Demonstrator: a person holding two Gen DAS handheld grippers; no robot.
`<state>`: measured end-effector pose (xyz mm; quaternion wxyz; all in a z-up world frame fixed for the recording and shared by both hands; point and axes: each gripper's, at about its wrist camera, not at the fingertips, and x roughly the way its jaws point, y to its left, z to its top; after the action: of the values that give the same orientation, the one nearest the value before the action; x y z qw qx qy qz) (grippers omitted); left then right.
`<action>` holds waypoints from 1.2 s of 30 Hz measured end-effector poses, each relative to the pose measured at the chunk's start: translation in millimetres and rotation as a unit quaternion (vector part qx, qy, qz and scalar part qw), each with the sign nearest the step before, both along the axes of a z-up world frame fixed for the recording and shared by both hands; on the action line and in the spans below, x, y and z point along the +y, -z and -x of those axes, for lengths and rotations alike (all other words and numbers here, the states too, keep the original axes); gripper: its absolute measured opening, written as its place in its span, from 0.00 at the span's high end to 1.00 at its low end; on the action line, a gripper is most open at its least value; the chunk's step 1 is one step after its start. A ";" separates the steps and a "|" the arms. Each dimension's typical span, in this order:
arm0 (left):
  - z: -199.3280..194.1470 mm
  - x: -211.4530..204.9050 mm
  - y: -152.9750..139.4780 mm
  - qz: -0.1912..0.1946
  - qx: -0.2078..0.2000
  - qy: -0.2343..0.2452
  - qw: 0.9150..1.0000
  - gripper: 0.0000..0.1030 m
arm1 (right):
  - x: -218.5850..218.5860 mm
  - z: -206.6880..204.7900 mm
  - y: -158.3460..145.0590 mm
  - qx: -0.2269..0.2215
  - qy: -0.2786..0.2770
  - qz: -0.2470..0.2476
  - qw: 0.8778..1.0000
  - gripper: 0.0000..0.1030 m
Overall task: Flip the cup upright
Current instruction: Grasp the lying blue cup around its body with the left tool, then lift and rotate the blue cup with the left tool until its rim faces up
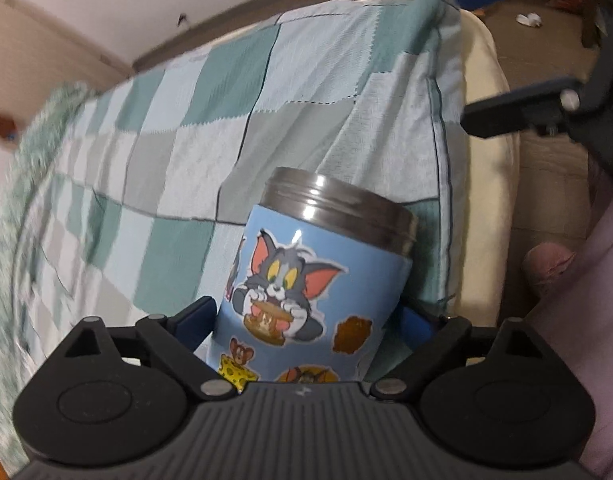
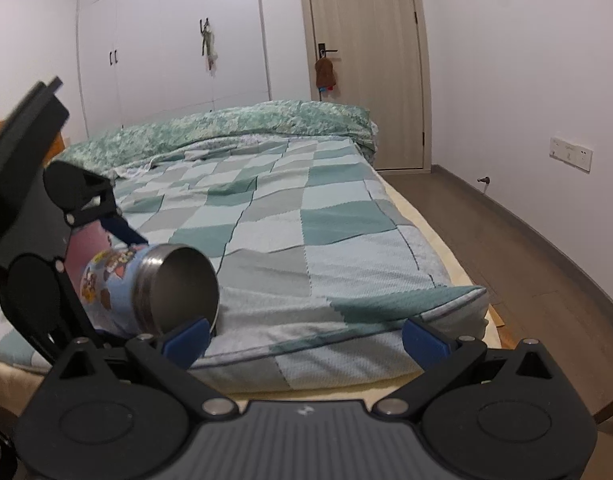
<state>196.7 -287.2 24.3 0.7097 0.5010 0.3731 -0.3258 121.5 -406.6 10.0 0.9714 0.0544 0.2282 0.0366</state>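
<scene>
Partly done: cup gripped, not yet upright.
Left tool clenches the cup's sides, mouth sideways near the bed's near corner; right tool hangs released beside it.

Left tool clamped on blue cartoon-sticker cup, steel rim pointing away toward checked bed cover. Blue pads pressed on both flanks. Right tool at upper right, over wooden floor.
</scene>
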 end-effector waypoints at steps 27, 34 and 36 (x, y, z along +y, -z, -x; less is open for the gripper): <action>-30.9 33.0 -34.9 0.181 0.176 -0.430 0.867 0.16 | -27.3 -4.1 -9.3 -0.036 -0.023 0.004 0.999 0.00; -25.1 42.7 -22.9 0.207 0.189 -0.477 0.833 0.16 | -28.1 -18.3 -16.8 -0.047 -0.062 0.059 0.995 0.00; -25.2 46.4 -22.7 0.221 0.191 -0.488 0.823 0.16 | -28.5 -22.1 -15.9 -0.045 -0.071 0.059 0.995 0.00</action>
<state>221.9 -240.8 47.0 0.7820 0.0109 0.6150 -0.1003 143.6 -435.0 25.9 0.9771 -0.0215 0.1898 0.0943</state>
